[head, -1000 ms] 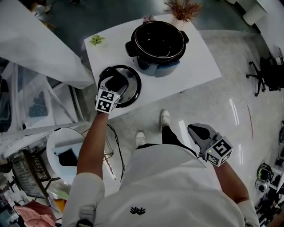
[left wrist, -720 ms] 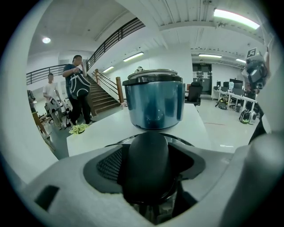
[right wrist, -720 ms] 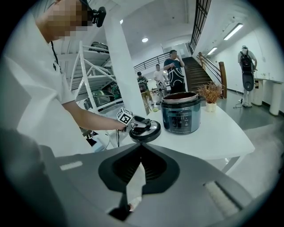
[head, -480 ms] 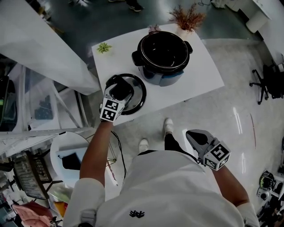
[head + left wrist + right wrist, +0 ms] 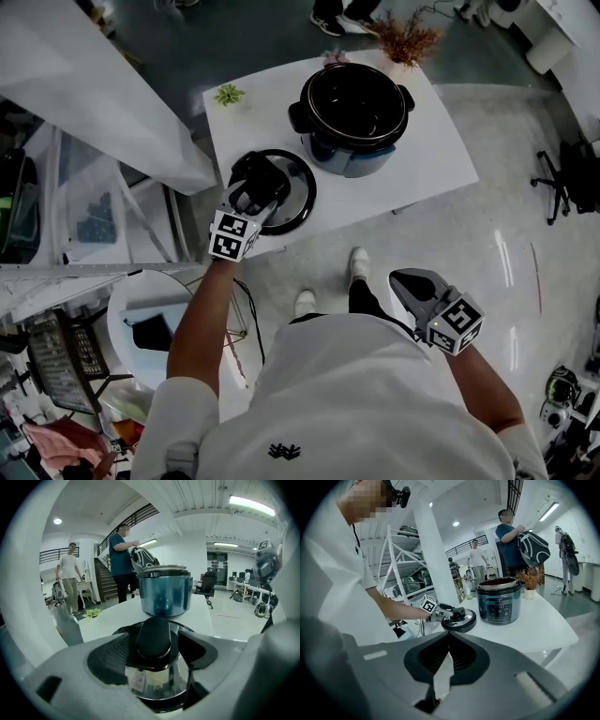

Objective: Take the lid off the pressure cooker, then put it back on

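The black pressure cooker (image 5: 356, 98) stands open on the white table (image 5: 422, 150); it also shows in the left gripper view (image 5: 165, 595) and the right gripper view (image 5: 499, 601). Its lid (image 5: 298, 192) lies flat near the table's front left corner. My left gripper (image 5: 261, 183) straddles the lid's black knob (image 5: 153, 634). Its jaws have just been opening, and small gaps show between the pads and the knob. The shiny lid dome (image 5: 157, 681) fills the space under the jaws. My right gripper (image 5: 405, 277) hangs off the table by my right side, shut and empty (image 5: 449, 637).
A small green plant (image 5: 228, 94) and a pot of dried stems (image 5: 410, 39) stand at the table's far edge. Two people (image 5: 122, 559) stand beyond the table. A white column (image 5: 436, 559) and a metal rack (image 5: 401, 573) are on the left, an office chair (image 5: 562, 159) on the right.
The left gripper's jaws stand wider round the knob and the hand has risen and drawn back a little. The lid stays in place. The right gripper has barely shifted.
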The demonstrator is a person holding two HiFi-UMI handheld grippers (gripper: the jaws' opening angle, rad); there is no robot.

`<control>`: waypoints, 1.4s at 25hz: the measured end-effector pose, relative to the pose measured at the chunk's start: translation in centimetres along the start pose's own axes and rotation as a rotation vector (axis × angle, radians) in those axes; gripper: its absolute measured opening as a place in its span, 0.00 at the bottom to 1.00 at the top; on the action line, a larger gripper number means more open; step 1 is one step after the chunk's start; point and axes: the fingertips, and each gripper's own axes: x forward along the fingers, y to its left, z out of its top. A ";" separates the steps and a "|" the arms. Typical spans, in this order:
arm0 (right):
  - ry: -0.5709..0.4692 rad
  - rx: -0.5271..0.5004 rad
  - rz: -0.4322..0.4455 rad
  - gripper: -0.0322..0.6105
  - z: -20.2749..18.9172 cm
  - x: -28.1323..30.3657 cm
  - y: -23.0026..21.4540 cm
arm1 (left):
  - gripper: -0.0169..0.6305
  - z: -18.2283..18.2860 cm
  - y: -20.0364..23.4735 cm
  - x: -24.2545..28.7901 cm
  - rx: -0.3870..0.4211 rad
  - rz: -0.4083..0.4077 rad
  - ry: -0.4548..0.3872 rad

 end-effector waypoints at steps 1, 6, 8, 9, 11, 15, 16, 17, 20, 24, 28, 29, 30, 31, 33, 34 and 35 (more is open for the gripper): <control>0.000 -0.001 0.003 0.07 0.1 0.2 0.1 | 0.54 0.0 0.1 -0.2 0.000 0.001 -0.001; -0.002 -0.002 0.012 0.07 0.1 0.6 0.7 | 0.54 -0.3 0.3 -0.8 -0.001 0.003 0.007; -0.002 0.000 0.013 0.07 0.1 0.7 0.8 | 0.54 -0.4 0.4 -0.8 0.000 0.002 0.009; -0.002 0.001 0.013 0.07 0.1 0.8 0.9 | 0.54 -0.4 0.4 -0.8 0.001 0.000 0.010; -0.002 0.005 0.009 0.07 0.0 0.8 0.9 | 0.54 -0.4 0.4 -0.7 0.003 -0.006 0.011; -0.004 0.009 -0.003 0.07 -0.1 0.8 0.7 | 0.54 -0.1 0.3 -0.1 0.006 -0.020 0.006; -0.005 0.009 -0.006 0.07 -0.1 0.9 0.6 | 0.54 0.0 0.3 0.1 0.007 -0.023 0.005; -0.005 0.010 -0.008 0.07 -0.1 0.9 0.6 | 0.54 0.0 0.2 0.3 0.007 -0.026 0.006; -0.004 0.015 -0.017 0.07 -0.2 0.9 0.4 | 0.54 0.1 -0.1 1.0 0.009 -0.044 0.004; 0.001 0.018 -0.031 0.07 -0.2 0.8 0.0 | 0.54 0.2 -0.3 2.3 0.009 -0.059 0.004; -0.003 0.022 -0.056 0.07 -0.1 0.4 -0.5 | 0.54 0.4 -0.1 3.5 0.013 -0.070 0.009; -0.004 0.024 -0.064 0.07 -0.1 0.2 -0.6 | 0.54 0.4 -0.1 3.8 0.013 -0.074 0.011; -0.003 0.025 -0.070 0.07 -0.1 0.1 -0.7 | 0.54 0.3 -0.1 4.1 0.012 -0.078 0.014; -0.002 0.026 -0.077 0.07 -0.2 -0.1 -0.8 | 0.54 0.2 0.0 4.3 0.011 -0.082 0.018; 0.002 0.029 -0.089 0.07 -0.3 -0.3 -0.8 | 0.54 0.0 0.0 4.8 0.014 -0.087 0.025; 0.004 0.030 -0.093 0.07 -0.4 -0.4 -0.8 | 0.55 -0.1 0.0 4.9 0.017 -0.088 0.025; 0.004 0.032 -0.097 0.07 -0.5 -0.5 -0.9 | 0.55 -0.1 0.0 4.9 0.021 -0.089 0.026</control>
